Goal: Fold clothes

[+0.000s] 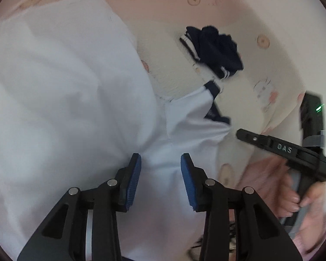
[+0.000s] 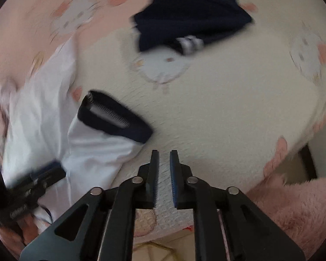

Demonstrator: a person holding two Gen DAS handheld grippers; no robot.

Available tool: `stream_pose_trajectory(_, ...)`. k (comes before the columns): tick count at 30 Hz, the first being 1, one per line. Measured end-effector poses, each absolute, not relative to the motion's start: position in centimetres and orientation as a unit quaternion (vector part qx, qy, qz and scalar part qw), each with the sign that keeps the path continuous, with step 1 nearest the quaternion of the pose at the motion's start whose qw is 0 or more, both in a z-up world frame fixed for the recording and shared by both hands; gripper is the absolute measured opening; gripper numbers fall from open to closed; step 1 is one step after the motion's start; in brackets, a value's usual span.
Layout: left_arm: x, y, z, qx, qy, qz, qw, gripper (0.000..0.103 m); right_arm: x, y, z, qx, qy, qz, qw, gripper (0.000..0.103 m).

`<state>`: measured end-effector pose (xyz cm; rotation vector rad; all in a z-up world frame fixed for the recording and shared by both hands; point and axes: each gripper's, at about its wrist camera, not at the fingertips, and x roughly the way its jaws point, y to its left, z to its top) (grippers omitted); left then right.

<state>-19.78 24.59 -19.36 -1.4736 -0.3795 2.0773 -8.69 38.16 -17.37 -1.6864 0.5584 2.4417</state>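
A white garment (image 1: 65, 87) with navy trim lies spread over the left of the bed. Its sleeve ends in a navy cuff (image 2: 115, 117) that rests flat on the sheet. My left gripper (image 1: 160, 158) points down at the white cloth, its blue pads well apart with cloth showing between them. My right gripper (image 2: 164, 152) hovers over bare sheet just right of the cuff, its pads a narrow gap apart with nothing between them. A person's hand (image 1: 293, 195) holds its handle. A crumpled navy garment (image 2: 191, 19) with white stripes lies farther back.
The bed has a cream and pink sheet (image 2: 228, 108) printed with cartoon cats. A fluffy pink blanket (image 2: 293, 206) sits at the near right edge, with a dark frame (image 2: 308, 163) beyond the bed's edge.
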Motion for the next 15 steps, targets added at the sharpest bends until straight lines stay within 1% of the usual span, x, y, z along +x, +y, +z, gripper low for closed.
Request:
stream_pose_trajectory(1, -19.7, 24.6, -18.9, -0.537, -0.146, 0.78, 0.286, 0.04, -8.7, 39.1, -17.5, -0.55, 0.218, 0.803, 0.064, 0.025)
stream_pose_trajectory(2, -19.7, 24.6, -18.3, -0.523, -0.149, 0.786, 0.292, 0.04, -8.7, 40.0, -17.6, -0.543, 0.252, 0.798, 0.063, 0.032)
stream_pose_trajectory(3, -19.7, 24.9, -18.0, -0.516, -0.146, 0.791, 0.296, 0.04, -8.8, 40.5, -17.9, -0.541, 0.281, 0.791, 0.052, 0.035)
stream_pose_trajectory(4, -20.0, 25.2, -18.0, -0.518, -0.144, 0.789, 0.297, 0.04, -9.0, 40.5, -18.3, -0.545, 0.298, 0.783, 0.037, 0.037)
stream_pose_trajectory(5, -20.2, 25.5, -18.0, -0.521, -0.143, 0.787, 0.297, 0.039, -9.2, 40.5, -18.6, -0.55, 0.314, 0.774, 0.021, 0.041)
stream_pose_trajectory(6, -20.3, 25.9, -18.3, -0.527, -0.136, 0.785, 0.295, 0.037, -9.4, 40.3, -19.0, -0.554, 0.328, 0.765, 0.004, 0.044)
stream_pose_trajectory(7, -20.4, 26.3, -18.6, -0.533, -0.129, 0.783, 0.293, 0.031, -9.6, 39.9, -19.3, -0.56, 0.338, 0.757, -0.017, 0.044)
stream_pose_trajectory(8, -20.8, 26.7, -18.9, -0.537, -0.12, 0.783, 0.291, 0.028, -10.0, 39.3, -19.6, -0.565, 0.339, 0.752, -0.032, 0.046)
stream_pose_trajectory(11, -20.9, 27.6, -19.1, -0.533, -0.109, 0.784, 0.298, 0.028, -11.5, 37.9, -19.8, -0.569, 0.297, 0.766, -0.041, 0.045)
stream_pose_trajectory(13, -21.1, 28.4, -18.7, -0.529, -0.092, 0.788, 0.301, 0.028, -12.9, 37.4, -19.5, -0.56, 0.244, 0.791, -0.02, 0.032)
stream_pose_trajectory(14, -21.5, 29.0, -18.6, -0.529, -0.08, 0.79, 0.301, 0.028, -13.3, 37.3, -19.1, -0.554, 0.212, 0.805, 0.001, 0.028)
stream_pose_trajectory(15, -21.9, 29.5, -18.5, -0.529, -0.067, 0.791, 0.3, 0.028, -13.7, 37.2, -18.6, -0.545, 0.173, 0.82, 0.031, 0.028)
